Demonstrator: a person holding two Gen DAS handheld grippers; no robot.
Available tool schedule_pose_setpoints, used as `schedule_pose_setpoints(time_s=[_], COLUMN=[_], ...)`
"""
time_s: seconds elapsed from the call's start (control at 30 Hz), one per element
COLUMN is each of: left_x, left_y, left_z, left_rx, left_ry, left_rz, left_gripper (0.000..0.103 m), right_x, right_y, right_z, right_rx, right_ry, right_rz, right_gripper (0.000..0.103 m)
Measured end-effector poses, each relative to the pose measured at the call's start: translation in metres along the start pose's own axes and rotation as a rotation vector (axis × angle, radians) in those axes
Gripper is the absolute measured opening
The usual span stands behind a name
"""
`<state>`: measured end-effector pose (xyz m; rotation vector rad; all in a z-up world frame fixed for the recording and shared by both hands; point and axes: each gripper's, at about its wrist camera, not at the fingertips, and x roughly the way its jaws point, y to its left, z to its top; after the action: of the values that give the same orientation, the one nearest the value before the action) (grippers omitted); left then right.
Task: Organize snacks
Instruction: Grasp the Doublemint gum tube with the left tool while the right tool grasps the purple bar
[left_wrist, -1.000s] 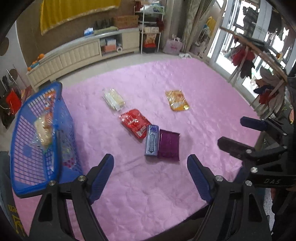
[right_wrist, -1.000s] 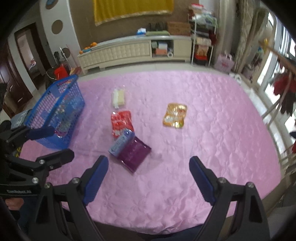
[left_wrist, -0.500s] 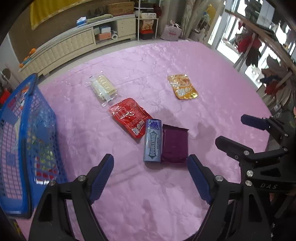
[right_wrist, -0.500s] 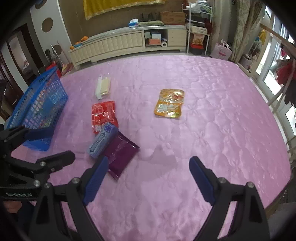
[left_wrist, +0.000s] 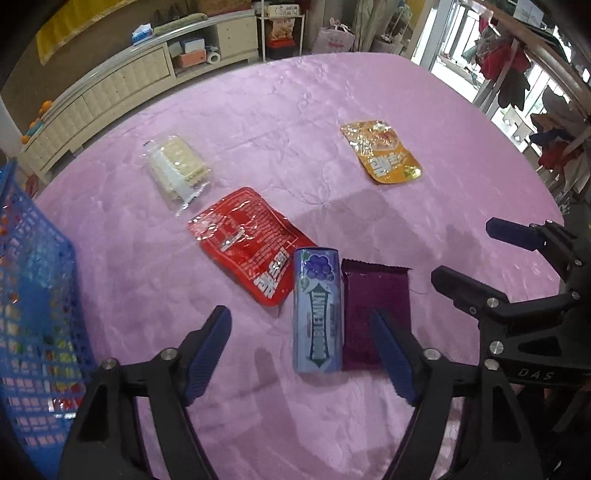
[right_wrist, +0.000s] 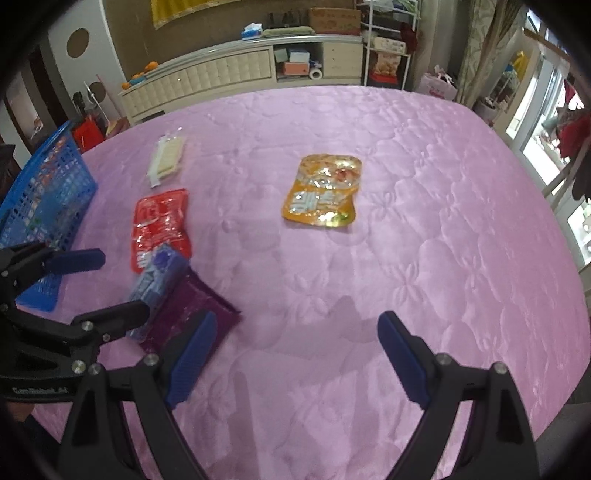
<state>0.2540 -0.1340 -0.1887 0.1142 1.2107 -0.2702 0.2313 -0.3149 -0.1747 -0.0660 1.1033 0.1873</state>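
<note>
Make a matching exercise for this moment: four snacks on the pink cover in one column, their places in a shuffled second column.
Snacks:
1. gum box
2. purple packet
3. orange pouch
4. cracker pack

Places:
A. alone, far right of the others
B. farthest back, beyond the red packet
C. between the red and purple packets
D. against the gum box's right side

Pairs: 1-C, 2-D, 3-A, 4-B

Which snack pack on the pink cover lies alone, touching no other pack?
The orange pouch, off to the right by itself. The red pouch, blue gum pack and purple packet crowd together, and the clear cracker pack sits just beside the red one.
</note>
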Motion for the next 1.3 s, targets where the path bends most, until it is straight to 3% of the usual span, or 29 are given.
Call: schedule_pose_setpoints(time_s=[0.13, 0.27, 0.4, 0.53, 0.67, 0.9, 1.13, 1.3], left_x=[0.014, 0.017, 0.019, 0.018, 0.012, -0.020, -0.031, -0.026], left_y=[0.000, -0.002, -0.003, -0.012, -0.016, 0.007, 0.022, 0.032], left_z=[0.004, 0.003, 0.003, -0.004, -0.014, -0.036, -0.052, -0.053], left_rx=[-0.002, -0.001, -0.003, 0.028, -0.006, -0.113, -0.129, -0.128], left_ry=[0.030, 0.034, 0.064, 0.069, 0.062, 0.000, -0.036, -0.047], left_rz=[-0.001, -0.006, -0.021, 0.016, 0.004, -0.002, 0.020, 0.017], left_gripper=[0.053, 0.050, 0.030, 0.029, 0.029, 0.029, 0.029, 0.029], right_x=[0.006, 0.008, 0.007, 0.009, 0.006, 0.002, 0.007, 0.015], right_y=[-0.004, -0.004, -0.003, -0.007, -0.010, 0.004, 0.030, 0.043], right_z=[0.001, -0.001, -0.002, -0.003, -0.005, -0.012, -0.011, 0.001], right_rx=[0.017, 0.020, 0.016, 0.043, 0.052, 0.056, 0.081, 0.060], right_ry=[0.008, 0.019, 0.018, 0.028, 0.027, 0.048, 0.094, 0.127], right_rz=[0.004, 0.006, 0.008, 0.019, 0.025, 0.099, 0.149, 0.147], right_gripper=[0.091, 0.091, 0.091, 0.091, 0.091, 0.091, 0.091, 0.083])
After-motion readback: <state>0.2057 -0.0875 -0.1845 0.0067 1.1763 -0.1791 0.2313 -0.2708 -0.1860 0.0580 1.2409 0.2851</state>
